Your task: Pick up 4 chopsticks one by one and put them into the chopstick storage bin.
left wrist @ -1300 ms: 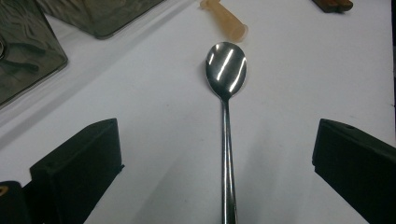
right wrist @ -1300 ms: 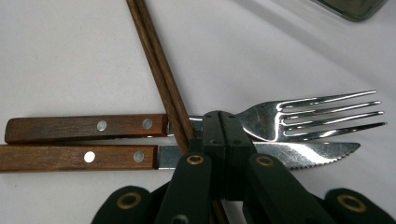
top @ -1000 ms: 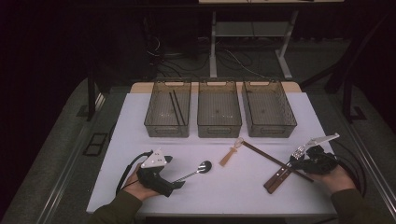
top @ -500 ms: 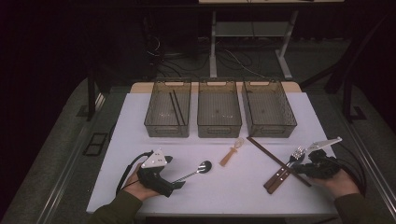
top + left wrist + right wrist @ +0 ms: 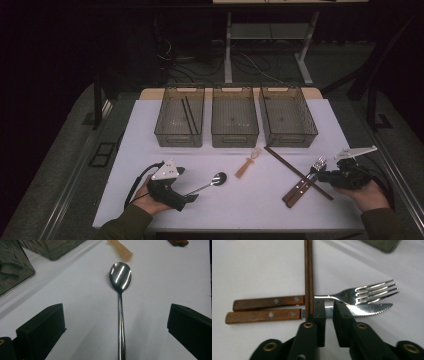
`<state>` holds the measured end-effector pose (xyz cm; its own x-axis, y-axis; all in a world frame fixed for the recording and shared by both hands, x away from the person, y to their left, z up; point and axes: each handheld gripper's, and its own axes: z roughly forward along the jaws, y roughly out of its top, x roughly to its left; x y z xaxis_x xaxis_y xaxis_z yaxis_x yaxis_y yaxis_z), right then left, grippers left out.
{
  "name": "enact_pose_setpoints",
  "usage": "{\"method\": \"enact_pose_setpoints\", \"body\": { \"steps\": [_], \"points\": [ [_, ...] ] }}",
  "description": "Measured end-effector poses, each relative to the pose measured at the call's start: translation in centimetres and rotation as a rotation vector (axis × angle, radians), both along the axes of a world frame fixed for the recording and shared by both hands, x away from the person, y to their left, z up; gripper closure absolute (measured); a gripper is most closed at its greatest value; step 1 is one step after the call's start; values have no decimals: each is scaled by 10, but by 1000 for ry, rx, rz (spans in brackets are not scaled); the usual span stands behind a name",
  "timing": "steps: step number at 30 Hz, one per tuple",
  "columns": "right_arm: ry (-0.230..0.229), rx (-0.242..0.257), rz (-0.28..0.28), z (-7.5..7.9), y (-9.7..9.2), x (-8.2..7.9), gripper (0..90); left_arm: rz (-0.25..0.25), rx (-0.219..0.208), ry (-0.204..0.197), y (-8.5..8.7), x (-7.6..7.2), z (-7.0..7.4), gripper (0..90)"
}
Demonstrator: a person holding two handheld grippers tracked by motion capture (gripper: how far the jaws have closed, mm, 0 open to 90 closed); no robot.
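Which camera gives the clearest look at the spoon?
The left gripper view: the spoon lies lengthwise between the open jaws, bowl gleaming. The high view shows it small, by the left gripper.

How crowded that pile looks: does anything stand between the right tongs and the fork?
Yes. The chopsticks cross the fork and knife right beside the right tongs, whose jaws have just been opening over the knife's blade.

High view looks forward and down over the whole table (image 5: pixel 150 200). Left gripper view skims low, close behind the spoon (image 5: pixel 120 277); right gripper view hugs the fork (image 5: pixel 372 290), both shared overhead.
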<state>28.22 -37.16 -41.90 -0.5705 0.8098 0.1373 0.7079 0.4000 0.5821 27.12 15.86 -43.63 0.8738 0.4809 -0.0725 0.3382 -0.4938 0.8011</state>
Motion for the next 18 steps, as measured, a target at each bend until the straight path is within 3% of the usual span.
{"method": "enact_pose_setpoints", "body": {
  "steps": [8,18],
  "points": [
    [-24,32,19,4,12,6,637,1,1,1,0,0,0,3],
    [-51,63,53,6,36,27,659,2,1,1,0,0,0,3]
  ]
}}
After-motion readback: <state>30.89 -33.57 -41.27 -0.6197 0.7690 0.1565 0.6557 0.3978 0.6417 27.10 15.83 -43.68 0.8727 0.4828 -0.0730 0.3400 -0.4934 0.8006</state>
